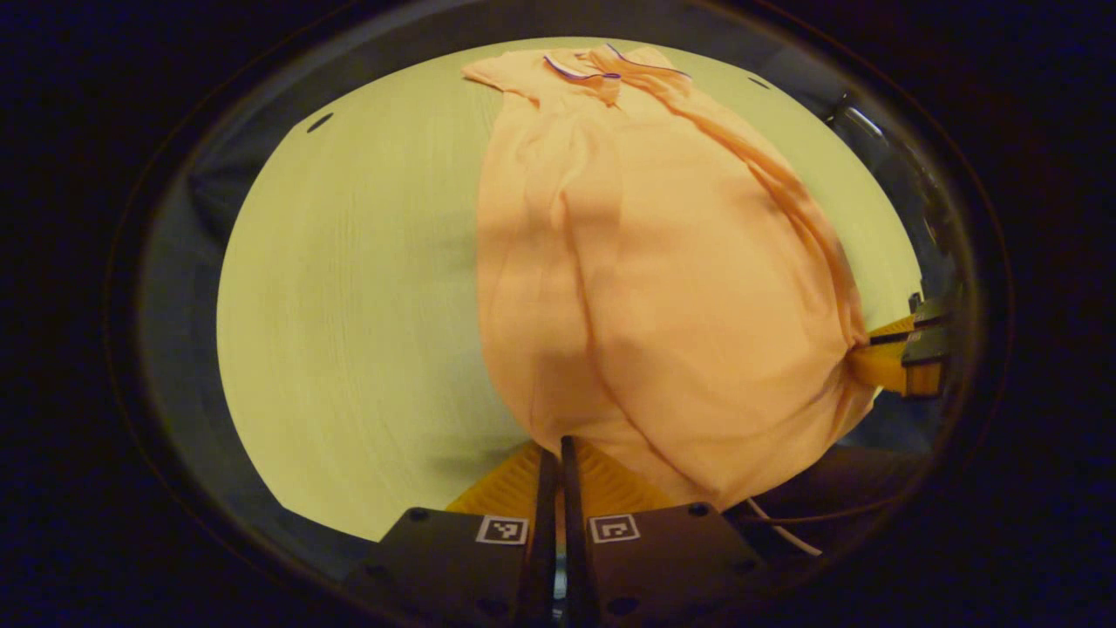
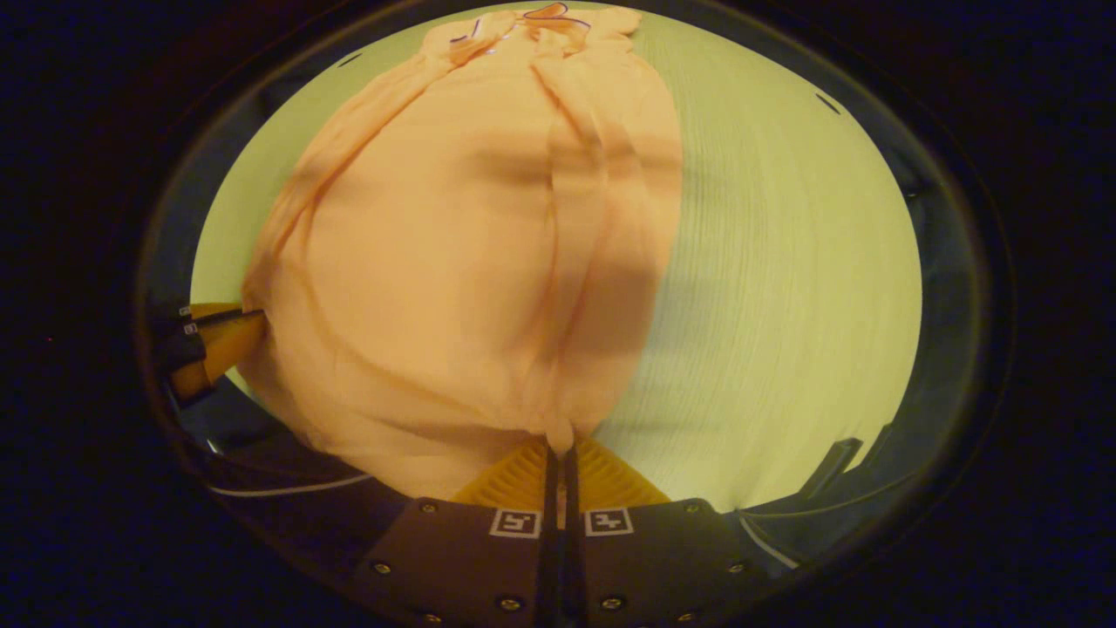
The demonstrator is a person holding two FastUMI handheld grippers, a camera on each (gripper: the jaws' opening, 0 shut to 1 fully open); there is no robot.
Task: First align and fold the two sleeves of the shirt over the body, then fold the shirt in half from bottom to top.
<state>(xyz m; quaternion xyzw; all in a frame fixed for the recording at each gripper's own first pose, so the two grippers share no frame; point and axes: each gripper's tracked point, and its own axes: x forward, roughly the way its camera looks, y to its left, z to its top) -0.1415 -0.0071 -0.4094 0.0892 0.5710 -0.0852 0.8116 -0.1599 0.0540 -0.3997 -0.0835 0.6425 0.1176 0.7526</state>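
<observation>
One shirt (image 1: 663,262), sleeves folded in, lies on one pale table (image 1: 349,305); two grippers, left gripper (image 1: 558,462) and right gripper (image 2: 560,467), each pinch its bottom hem with fingers pressed together.

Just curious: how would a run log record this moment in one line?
left tool: shut on shirt hem | right tool: same | table

**Gripper hardware — visible features**

Left gripper (image 1: 558,449): two dark housing plates, each carrying a square fiducial marker and dark screws; ribbed surfaces on the fingers (image 1: 514,484). A thin white cable runs alongside.

Right gripper (image 2: 558,453): matching plates, markers and screws — plus ribbed fingers (image 2: 602,480).
</observation>
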